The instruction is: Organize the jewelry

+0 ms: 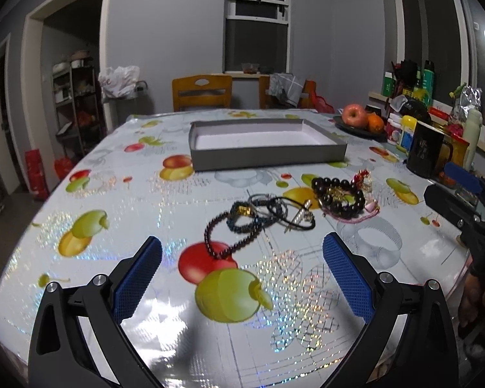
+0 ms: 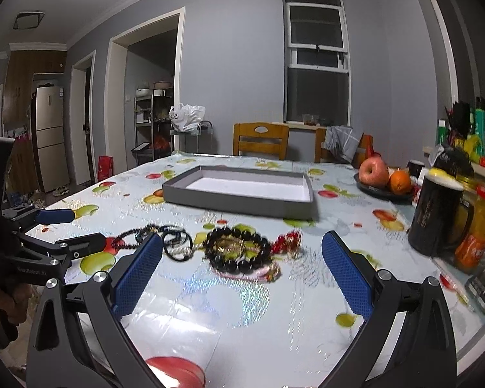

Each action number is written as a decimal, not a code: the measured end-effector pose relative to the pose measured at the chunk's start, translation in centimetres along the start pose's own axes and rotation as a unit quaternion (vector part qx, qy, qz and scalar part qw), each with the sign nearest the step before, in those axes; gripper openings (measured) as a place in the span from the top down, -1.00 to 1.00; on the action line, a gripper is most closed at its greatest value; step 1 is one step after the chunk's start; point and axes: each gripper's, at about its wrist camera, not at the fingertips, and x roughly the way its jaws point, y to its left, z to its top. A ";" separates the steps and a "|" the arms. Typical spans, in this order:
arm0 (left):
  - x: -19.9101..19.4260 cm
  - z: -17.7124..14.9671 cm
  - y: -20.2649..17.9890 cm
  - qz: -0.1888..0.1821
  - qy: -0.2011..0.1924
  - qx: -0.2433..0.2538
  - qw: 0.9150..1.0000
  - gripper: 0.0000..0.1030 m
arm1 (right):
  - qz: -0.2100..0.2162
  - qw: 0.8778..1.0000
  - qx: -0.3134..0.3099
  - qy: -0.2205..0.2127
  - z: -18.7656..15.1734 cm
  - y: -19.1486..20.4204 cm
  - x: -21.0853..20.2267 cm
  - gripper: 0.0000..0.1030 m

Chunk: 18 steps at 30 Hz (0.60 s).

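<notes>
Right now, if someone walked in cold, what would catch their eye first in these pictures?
Probably the tangle of jewelry heaped mid-table on the fruit-print tablecloth, with the big dark bead bracelet at its right end. Behind it sits an empty gray tray. Both the left gripper and right gripper hover open, holding nothing.

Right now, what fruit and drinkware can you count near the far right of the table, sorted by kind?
Apple: 1
Orange: 1
Black mug: 1
Total: 3, with both fruits on the dark plate.
</notes>
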 end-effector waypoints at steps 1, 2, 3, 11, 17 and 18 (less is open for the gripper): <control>-0.1 0.3 0.0 0.000 -0.001 0.002 1.000 -0.92 | 0.000 1.000 -0.002 -0.002 0.5 -0.1 -0.1 -0.89; -0.2 0.5 0.0 -0.001 -0.002 0.003 1.000 -0.92 | 0.000 1.000 -0.003 -0.004 0.8 -0.2 -0.1 -0.89; -0.1 0.9 0.1 -0.002 -0.003 0.004 1.000 -0.92 | -0.001 1.000 -0.005 -0.006 1.2 -0.3 -0.1 -0.89; -0.2 3.0 0.0 0.002 -0.020 0.022 1.000 -0.92 | 0.004 1.000 -0.003 -0.011 3.2 -1.0 0.5 -0.89; 1.4 3.9 0.4 -0.018 0.000 0.029 0.999 -0.90 | 0.008 1.000 -0.006 0.017 3.7 -1.6 2.3 -0.89; 1.9 3.9 0.4 -0.025 0.007 0.029 0.999 -0.88 | 0.008 1.000 -0.007 0.025 3.6 -1.8 2.7 -0.89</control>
